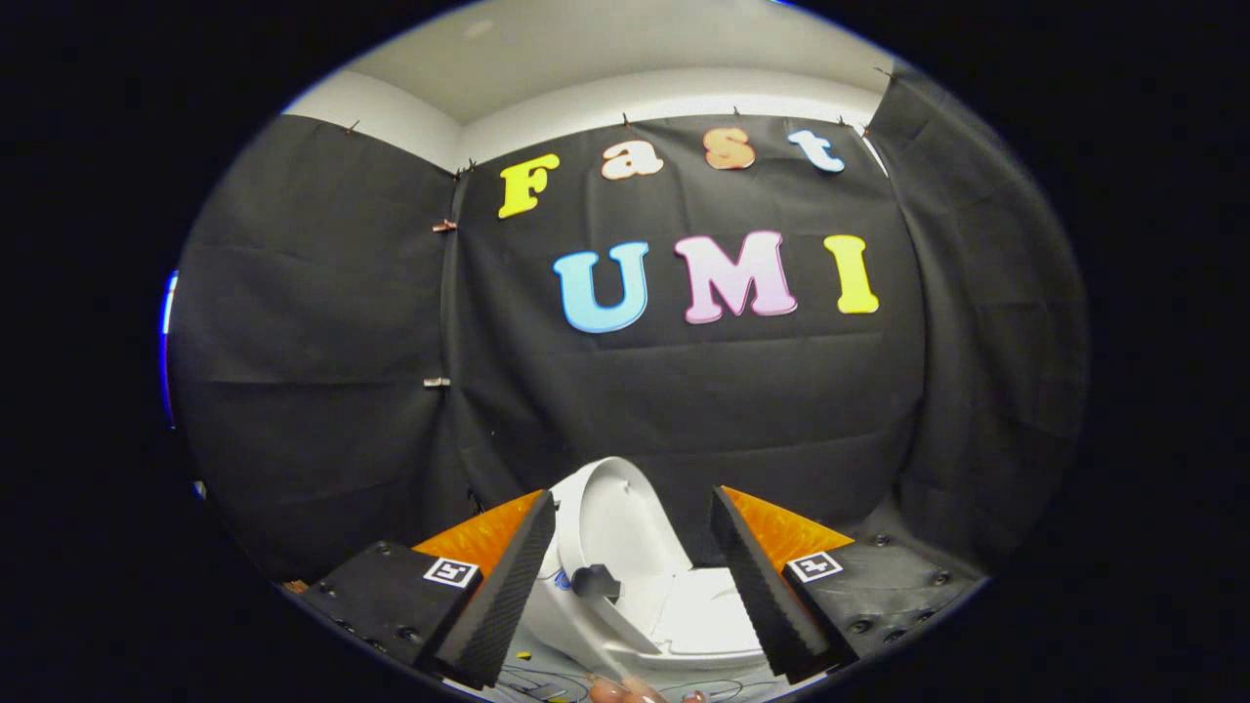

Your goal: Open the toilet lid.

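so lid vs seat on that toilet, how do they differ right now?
The lid stands raised, tilted up toward the black cloth wall; the seat lies flat on the bowl. The lid carries a small dark knob at its front edge; the seat shows none. The lid rises above the fingertips of the open hand-held gripper, touching neither finger; the seat sits low between them. Both are white and glossy.
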